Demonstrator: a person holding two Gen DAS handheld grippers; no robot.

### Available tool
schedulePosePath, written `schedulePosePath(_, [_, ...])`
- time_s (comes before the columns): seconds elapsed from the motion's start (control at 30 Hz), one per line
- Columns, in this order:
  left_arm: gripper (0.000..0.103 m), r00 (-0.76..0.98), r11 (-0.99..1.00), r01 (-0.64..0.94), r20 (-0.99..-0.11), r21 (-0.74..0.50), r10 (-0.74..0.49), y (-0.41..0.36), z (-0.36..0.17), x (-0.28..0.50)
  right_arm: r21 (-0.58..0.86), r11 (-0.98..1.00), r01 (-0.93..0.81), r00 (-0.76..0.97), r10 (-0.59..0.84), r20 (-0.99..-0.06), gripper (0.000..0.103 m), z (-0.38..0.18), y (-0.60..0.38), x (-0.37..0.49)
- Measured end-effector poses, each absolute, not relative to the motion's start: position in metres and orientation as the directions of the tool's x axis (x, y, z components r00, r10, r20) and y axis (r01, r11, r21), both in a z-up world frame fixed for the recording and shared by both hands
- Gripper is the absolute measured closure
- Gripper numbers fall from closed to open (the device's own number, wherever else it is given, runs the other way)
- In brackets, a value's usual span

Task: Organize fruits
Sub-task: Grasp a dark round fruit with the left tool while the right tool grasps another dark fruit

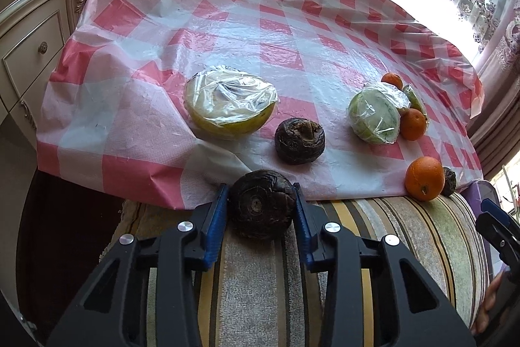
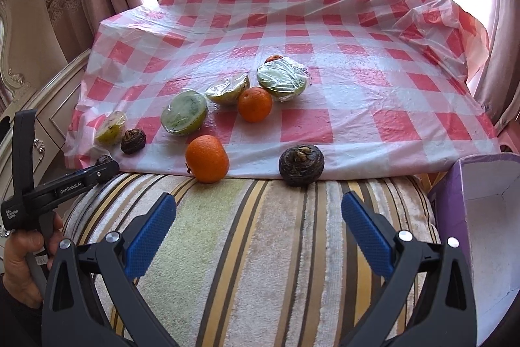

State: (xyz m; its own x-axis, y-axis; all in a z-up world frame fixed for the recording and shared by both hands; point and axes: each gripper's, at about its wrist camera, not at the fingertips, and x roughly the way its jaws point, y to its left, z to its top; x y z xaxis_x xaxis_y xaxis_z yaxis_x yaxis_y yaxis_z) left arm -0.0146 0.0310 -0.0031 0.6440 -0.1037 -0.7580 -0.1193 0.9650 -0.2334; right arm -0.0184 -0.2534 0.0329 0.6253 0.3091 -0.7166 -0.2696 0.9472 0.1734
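The left gripper pinches a dark wrinkled fruit between its blue pads at the near edge of the red-and-white checked cloth, over a striped towel. Its black arm reads "GenRobot.AI". The right gripper is spread wide with nothing between its fingers. Oranges and plastic-wrapped cut fruits lie on the cloth, beside a purple box

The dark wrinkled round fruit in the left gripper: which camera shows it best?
Left wrist view: the dark wrinkled round fruit fills the centre, clamped between blue fingers. Right wrist view shows only a sliver behind the left gripper.
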Motion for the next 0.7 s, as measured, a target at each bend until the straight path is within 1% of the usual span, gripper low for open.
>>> schedulePosePath(0.13, [0.068, 0.663, 0.977, -0.076, -0.742, -0.201, -0.101, 0.021, 0.004, -0.016, 0.200, 0.944, -0.263, 0.614, 0.324, -0.720, 0.001, 0.031, -0.270, -0.007])
schedulePosePath(0.2, [0.068, 0.675, 0.981, -0.047, -0.730, -0.190, -0.109, 0.016, 0.008, -0.017, 0.193, 0.952, -0.239, 0.617, 0.302, -0.727, 0.001, 0.029, -0.276, 0.000])
schedulePosePath(0.3, [0.068, 0.688, 0.985, -0.010, -0.716, -0.172, -0.118, 0.007, 0.012, -0.018, 0.206, 0.950, -0.236, 0.601, 0.309, -0.737, 0.001, 0.026, -0.280, 0.013])
schedulePosePath(0.33, [0.068, 0.690, 0.986, 0.000, -0.714, -0.166, -0.120, 0.004, 0.013, -0.018, 0.196, 0.951, -0.241, 0.598, 0.304, -0.741, 0.004, 0.025, -0.279, 0.016])
schedulePosePath(0.37, [0.068, 0.693, 0.987, 0.011, -0.711, -0.159, -0.122, 0.002, 0.014, -0.018, 0.179, 0.953, -0.245, 0.594, 0.293, -0.749, 0.007, 0.024, -0.276, 0.020])
schedulePosePath(0.43, [0.068, 0.700, 0.989, 0.030, -0.703, -0.147, -0.125, -0.004, 0.017, -0.019, 0.150, 0.958, -0.243, 0.580, 0.267, -0.770, 0.028, 0.020, -0.272, 0.028])
schedulePosePath(0.47, [0.068, 0.704, 0.989, 0.038, -0.699, -0.140, -0.126, -0.007, 0.018, -0.019, 0.142, 0.960, -0.240, 0.567, 0.258, -0.782, 0.033, 0.016, -0.270, 0.032])
schedulePosePath(0.53, [0.068, 0.710, 0.990, 0.053, -0.693, -0.127, -0.127, -0.012, 0.020, -0.020, 0.144, 0.959, -0.246, 0.535, 0.258, -0.804, 0.048, 0.009, -0.266, 0.041])
schedulePosePath(0.67, [0.068, 0.719, 0.991, 0.086, -0.682, -0.102, -0.133, -0.024, 0.024, -0.022, 0.128, 0.954, -0.272, 0.516, 0.257, -0.817, 0.054, 0.002, -0.256, 0.048])
schedulePosePath(0.7, [0.068, 0.720, 0.991, 0.095, -0.681, -0.097, -0.136, -0.028, 0.025, -0.023, 0.119, 0.954, -0.274, 0.517, 0.251, -0.818, 0.062, 0.002, -0.254, 0.049])
